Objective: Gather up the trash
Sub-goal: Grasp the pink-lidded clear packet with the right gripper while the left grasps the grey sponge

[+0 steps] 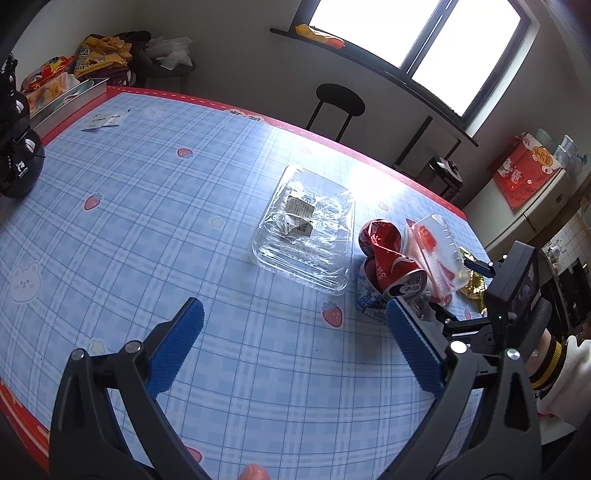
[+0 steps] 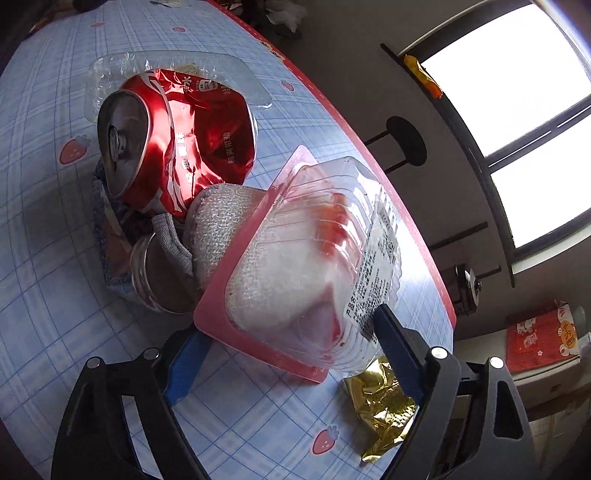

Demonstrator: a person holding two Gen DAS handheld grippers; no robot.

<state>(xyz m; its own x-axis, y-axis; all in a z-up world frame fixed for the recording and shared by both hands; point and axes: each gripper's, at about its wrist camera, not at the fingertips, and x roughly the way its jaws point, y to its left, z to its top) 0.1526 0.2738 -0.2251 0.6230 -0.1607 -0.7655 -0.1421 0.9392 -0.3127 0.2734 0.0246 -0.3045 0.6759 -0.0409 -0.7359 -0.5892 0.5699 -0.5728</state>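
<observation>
Table: the table (image 1: 184, 206) has a blue checked cloth with strawberry prints and a red border; bright light from the window (image 1: 424, 33) falls on its far side.
Room: a black stool (image 1: 340, 101) stands behind the table, a metal tray (image 1: 70, 101) with snack bags lies at the far left corner, and a red bag (image 1: 524, 170) rests on a cabinet at the right.
Left gripper: the left gripper (image 1: 295, 332) hovers above the cloth with its blue fingers (image 1: 177, 347) spread wide, holding nothing.
Right gripper: the right gripper (image 2: 291, 350) has its fingers (image 2: 399, 354) on both sides of the pink-rimmed plastic box (image 2: 314, 258); whether they press on it, I cannot tell.
Trash pile: the box leans on a white foam net (image 2: 218, 221), which touches the crushed red can (image 2: 177, 144); a second can (image 2: 162, 273) lies under them on a blue wrapper (image 1: 369, 301).
Other trash: a clear plastic tray (image 1: 306, 229) lies just left of the pile, and a gold foil wrapper (image 2: 380, 406) lies by the right finger.
In the way: the red can and the foam net crowd the box from the far side.
</observation>
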